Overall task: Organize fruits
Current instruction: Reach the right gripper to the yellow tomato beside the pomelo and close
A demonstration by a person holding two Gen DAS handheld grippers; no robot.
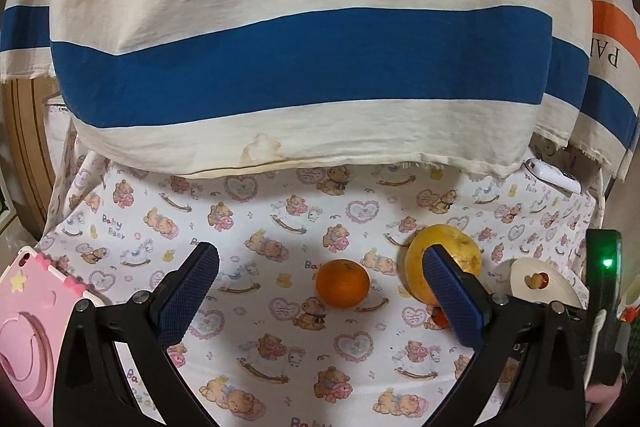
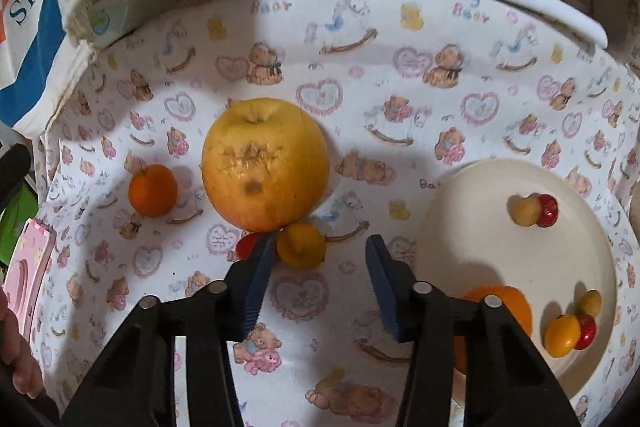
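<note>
Cloth with a teddy-bear and heart print [image 2: 400,75] covers the counter and fills the centre and lower part of both views. A striped fabric [image 1: 304,67] printed "PARIS" hangs across the whole upper half of the left wrist view and shows again in the upper left corner of the right wrist view.

A cream plate [image 2: 480,235] occupies the lower right of the right wrist view. On it lie an orange fruit [image 2: 516,303], partly hidden behind the right gripper's arm, and several small fruits: a tan and a red one touching at the upper right, and an orange, a red and a tan one clustered at the lower right.

A large yellow apple [image 2: 264,163] with a scarred patch sits left of centre on the cloth. A small orange mandarin [image 2: 153,190] lies apart to its left. A small yellow fruit [image 2: 300,245] and a small red fruit [image 2: 246,245] sit against the apple's lower edge.

A pink case [image 1: 28,323] sits at the lower left edge of the left wrist view. A white object [image 2: 540,7] lies at the upper right of the right wrist view.

The left gripper [image 1: 320,287] has its fingers spread wide and empty; the mandarin sits between them, further off. The right gripper [image 2: 320,275] also has its fingers apart and empty, its left finger [image 2: 258,279] just beside the small yellow fruit.
</note>
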